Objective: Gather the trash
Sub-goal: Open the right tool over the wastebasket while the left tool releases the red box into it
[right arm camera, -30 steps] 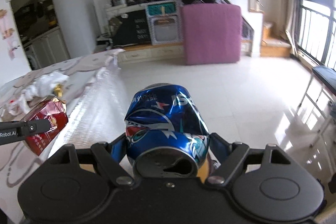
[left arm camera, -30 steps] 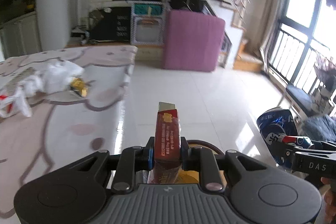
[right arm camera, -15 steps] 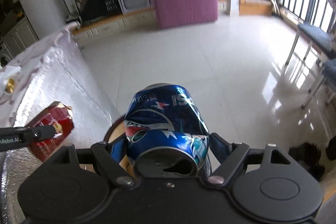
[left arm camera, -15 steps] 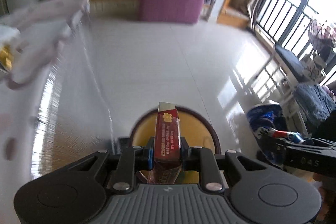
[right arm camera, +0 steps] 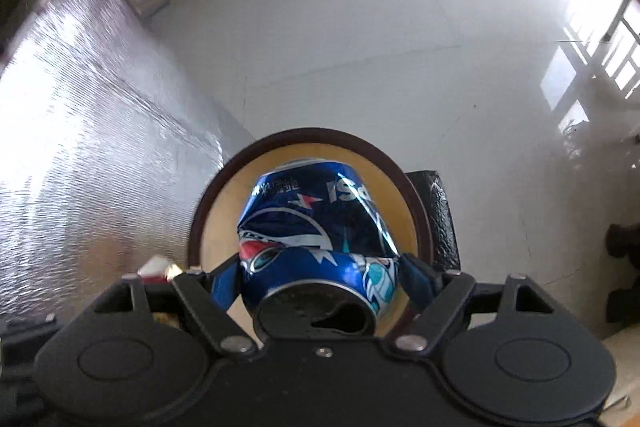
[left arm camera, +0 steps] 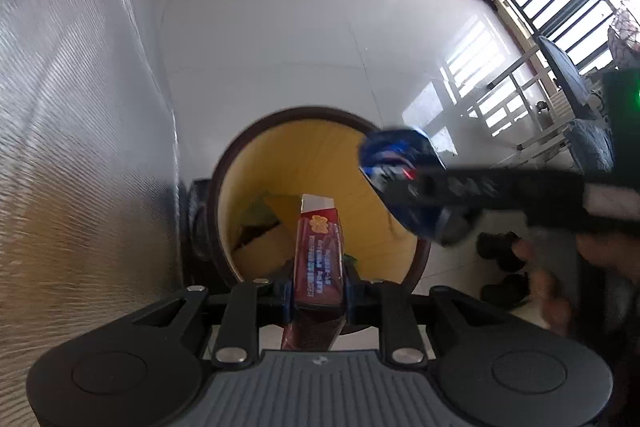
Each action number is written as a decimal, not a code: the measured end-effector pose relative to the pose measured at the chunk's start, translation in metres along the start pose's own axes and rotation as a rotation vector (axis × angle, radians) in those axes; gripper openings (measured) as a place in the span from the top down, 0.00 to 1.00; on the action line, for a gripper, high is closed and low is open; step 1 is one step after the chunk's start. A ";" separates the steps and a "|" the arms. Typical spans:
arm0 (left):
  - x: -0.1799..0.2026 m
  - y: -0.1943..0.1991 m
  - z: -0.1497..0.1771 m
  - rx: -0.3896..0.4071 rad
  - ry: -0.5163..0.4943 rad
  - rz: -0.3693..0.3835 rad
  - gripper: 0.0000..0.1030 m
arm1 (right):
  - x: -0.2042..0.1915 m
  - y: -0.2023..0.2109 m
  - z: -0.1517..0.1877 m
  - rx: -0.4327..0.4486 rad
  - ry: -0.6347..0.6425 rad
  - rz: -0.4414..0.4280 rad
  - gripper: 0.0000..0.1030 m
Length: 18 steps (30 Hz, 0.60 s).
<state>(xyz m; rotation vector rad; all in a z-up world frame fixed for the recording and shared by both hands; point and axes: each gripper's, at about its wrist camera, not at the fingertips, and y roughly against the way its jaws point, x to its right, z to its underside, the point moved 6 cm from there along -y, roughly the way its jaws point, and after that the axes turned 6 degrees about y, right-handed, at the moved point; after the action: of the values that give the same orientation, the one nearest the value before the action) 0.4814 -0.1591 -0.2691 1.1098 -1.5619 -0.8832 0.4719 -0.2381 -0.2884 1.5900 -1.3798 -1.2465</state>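
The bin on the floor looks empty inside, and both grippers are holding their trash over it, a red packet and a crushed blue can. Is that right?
Not quite: the bin is not empty. The left wrist view shows cardboard and other scraps already inside. The rest stands: the left gripper holds the red packet and the right gripper the crushed blue can over it.

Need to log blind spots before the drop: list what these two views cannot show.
- Bin contents: left wrist view, red packet covers much.
- Bin floor: right wrist view, crushed can blocks it.
- Right gripper: left wrist view, motion-blurred.
- Left gripper: right wrist view, hidden behind the gripper body.
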 end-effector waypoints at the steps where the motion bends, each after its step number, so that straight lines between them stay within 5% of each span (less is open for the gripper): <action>1: 0.000 -0.006 -0.001 -0.012 0.004 0.001 0.77 | -0.001 -0.009 -0.005 -0.010 0.014 0.008 0.20; 10: 0.008 -0.064 0.003 -0.151 0.001 0.039 0.77 | 0.006 -0.063 -0.033 -0.095 0.036 0.005 0.18; 13: 0.009 -0.083 0.005 -0.184 -0.017 0.034 0.77 | 0.009 -0.066 -0.037 -0.084 0.006 -0.007 0.07; 18: 0.015 -0.100 0.003 -0.195 -0.041 0.095 0.77 | 0.011 -0.060 -0.036 -0.065 -0.016 -0.017 0.07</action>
<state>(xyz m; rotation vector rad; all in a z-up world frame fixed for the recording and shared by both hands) 0.5004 -0.2053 -0.3575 0.8770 -1.5137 -0.9760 0.5254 -0.2397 -0.3353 1.5534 -1.3248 -1.3043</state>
